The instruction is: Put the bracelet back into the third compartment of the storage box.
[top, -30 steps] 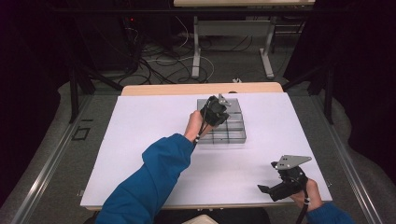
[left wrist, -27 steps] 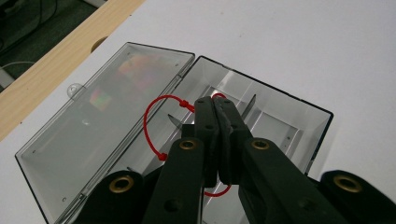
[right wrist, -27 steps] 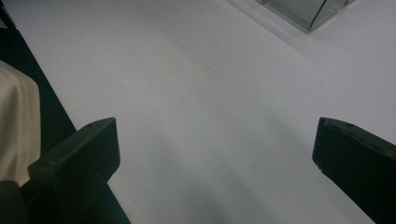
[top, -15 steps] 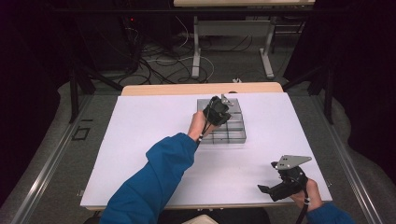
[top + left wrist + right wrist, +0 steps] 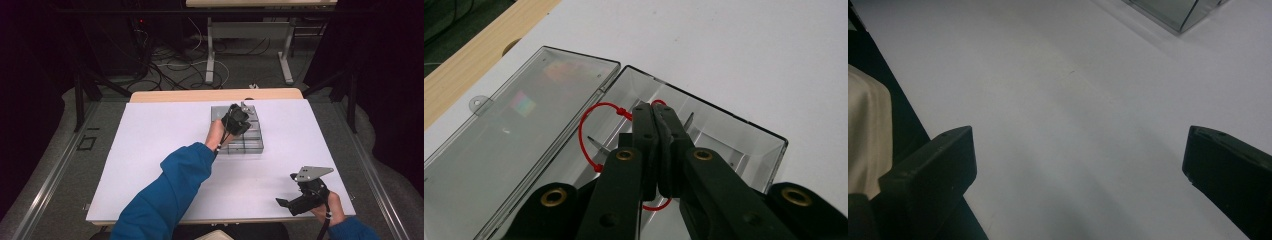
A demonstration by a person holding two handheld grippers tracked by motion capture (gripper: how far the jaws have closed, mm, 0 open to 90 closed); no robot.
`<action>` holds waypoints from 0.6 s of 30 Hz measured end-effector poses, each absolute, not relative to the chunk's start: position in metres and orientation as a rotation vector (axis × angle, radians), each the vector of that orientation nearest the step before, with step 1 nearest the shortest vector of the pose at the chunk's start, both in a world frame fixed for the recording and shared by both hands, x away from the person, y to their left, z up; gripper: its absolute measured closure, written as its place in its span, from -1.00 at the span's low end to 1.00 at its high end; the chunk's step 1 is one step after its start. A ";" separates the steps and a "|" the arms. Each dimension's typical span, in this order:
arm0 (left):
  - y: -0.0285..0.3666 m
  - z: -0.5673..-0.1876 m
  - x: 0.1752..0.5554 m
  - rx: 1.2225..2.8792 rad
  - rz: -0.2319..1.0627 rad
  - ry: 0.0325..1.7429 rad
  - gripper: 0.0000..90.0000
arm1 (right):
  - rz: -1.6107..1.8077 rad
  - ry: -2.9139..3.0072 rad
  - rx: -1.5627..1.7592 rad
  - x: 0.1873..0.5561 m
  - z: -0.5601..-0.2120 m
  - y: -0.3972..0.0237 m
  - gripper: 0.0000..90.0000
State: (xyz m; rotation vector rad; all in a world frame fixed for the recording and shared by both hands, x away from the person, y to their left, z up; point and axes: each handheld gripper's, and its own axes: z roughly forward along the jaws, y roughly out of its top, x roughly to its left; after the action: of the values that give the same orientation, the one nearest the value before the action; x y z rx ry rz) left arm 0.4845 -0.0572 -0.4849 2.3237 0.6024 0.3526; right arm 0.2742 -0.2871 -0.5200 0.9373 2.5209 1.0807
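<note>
Lengthwise, clear case [image 5: 744,135] toward table's far edge

Spread fingers [image 5: 933,170] over table [image 5: 1063,115], perhaps hovering

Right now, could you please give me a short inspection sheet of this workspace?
Surface: white table top, bare around the box.
Job's things: clear plastic box, lid laid open flat; red loop inside the box.
Clutter: nothing seen.
Grippers: left tool shut over the box, on the red loop; right tool open, at the near right edge.
Cables: bundle on the floor beyond the table.
Surroundings: dark curtains, table legs.
</note>
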 end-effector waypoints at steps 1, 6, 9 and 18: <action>-0.058 -0.485 0.484 2.322 0.352 0.604 0.98 | 1.082 2.517 0.937 0.274 -0.520 -0.287 -0.99; -0.062 -0.486 0.485 2.328 0.350 0.600 0.98 | 1.084 2.518 0.936 0.274 -0.520 -0.287 -0.99; -0.064 -0.487 0.486 2.328 0.350 0.600 0.98 | 1.081 2.523 0.935 0.274 -0.520 -0.287 -0.99; -0.067 -0.489 0.488 2.334 0.347 0.607 0.98 | 1.082 2.521 0.935 0.274 -0.520 -0.287 -0.99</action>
State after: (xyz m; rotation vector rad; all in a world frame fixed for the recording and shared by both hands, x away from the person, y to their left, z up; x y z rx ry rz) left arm 0.4878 -0.0669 -0.4888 2.3345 0.6069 0.3472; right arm 0.2741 -0.2871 -0.5199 0.9347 2.5209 1.0819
